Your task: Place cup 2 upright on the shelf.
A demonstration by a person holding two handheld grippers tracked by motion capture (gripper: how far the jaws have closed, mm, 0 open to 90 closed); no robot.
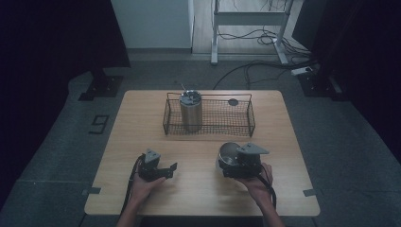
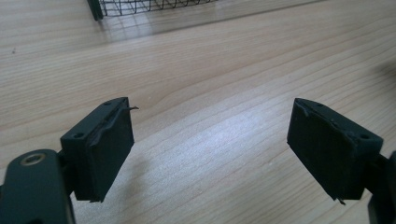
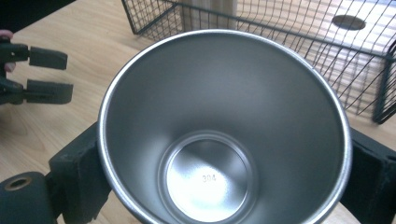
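The right tool (image 1: 230, 165) is clamped on a steel cup (image 3: 224, 130). In the right gripper view, the two black jaws press against the cup's outer wall from opposite sides, and the camera looks straight into the open mouth of the cup; the stamp "304" is legible on its inner base. In the high view, the cup (image 1: 228, 153) sits at the front right of the desk (image 1: 142, 118), just in front of the wire basket (image 1: 246, 124), with the right hand (image 1: 255, 182) behind the tool.

The left tool (image 1: 169, 169) is at the front left of the desk, well apart from the cup. Its jaws stand apart with nothing between them; the left gripper view shows bare desk surface in the gap.

The wire basket stands at the far middle of the desk. A tall steel tumbler (image 1: 191, 111) stands upright in its left part, and a small dark disc (image 1: 233, 101) lies in its right rear part.
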